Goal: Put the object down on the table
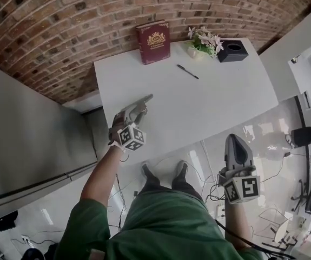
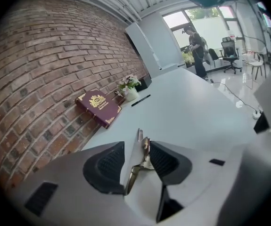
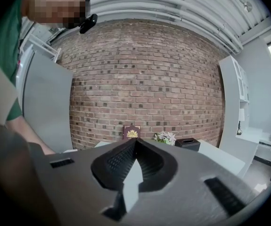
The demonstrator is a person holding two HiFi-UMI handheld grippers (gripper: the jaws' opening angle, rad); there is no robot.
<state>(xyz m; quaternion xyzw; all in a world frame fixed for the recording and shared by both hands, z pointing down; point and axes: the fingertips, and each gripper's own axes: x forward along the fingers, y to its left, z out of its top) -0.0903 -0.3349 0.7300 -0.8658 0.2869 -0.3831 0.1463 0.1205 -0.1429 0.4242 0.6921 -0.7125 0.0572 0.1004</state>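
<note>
Red book (image 1: 153,41), flowers (image 1: 205,41), black box (image 1: 232,51), pen (image 1: 187,71) along white surface (image 1: 209,102), left gripper (image 2: 137,145) jaws spread, small metal object (image 2: 145,150) loose between them (against one pad), right gripper (image 3: 135,142) jaws pressed together, empty.

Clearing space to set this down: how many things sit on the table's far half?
4: red book against the brick wall, flowers to its right, black box at the corner, pen just in front of them.
</note>
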